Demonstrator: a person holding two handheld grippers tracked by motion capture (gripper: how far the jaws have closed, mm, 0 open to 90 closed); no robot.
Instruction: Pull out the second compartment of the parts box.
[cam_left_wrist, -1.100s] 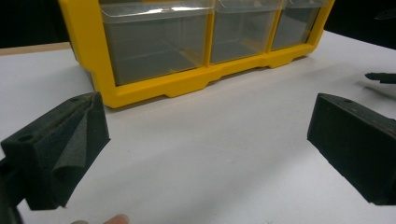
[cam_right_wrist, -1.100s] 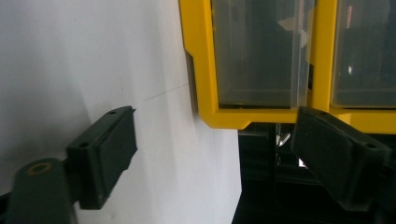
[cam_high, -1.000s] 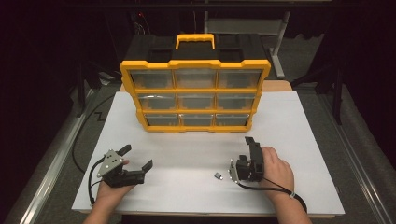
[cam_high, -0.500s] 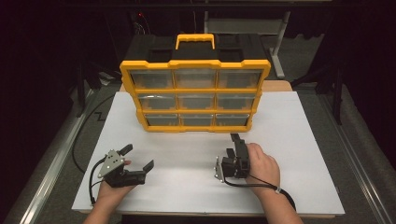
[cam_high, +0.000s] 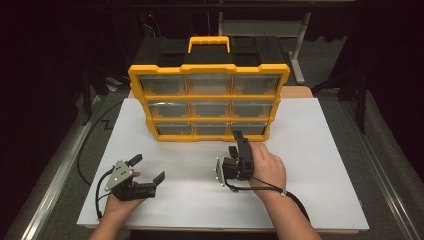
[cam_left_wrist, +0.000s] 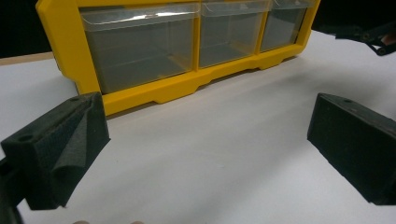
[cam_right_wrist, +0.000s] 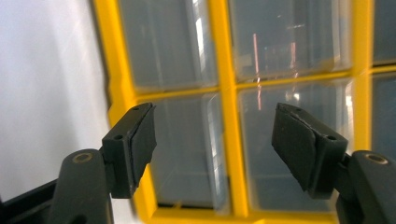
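Right gripper (cam_high: 237, 141) held at the yellow plastic drawer organiser (cam_high: 209, 102)

It is aimed at the clear bottom-row drawers (cam_right_wrist: 196, 154), jaws apart, just closing, nothing between. The left gripper (cam_high: 148, 168), well left of the organiser, is seen wide open and empty.

Left gripper (cam_high: 148, 168) jaws wide apart, empty; right gripper (cam_high: 236, 141) jaws closing, nothing between.
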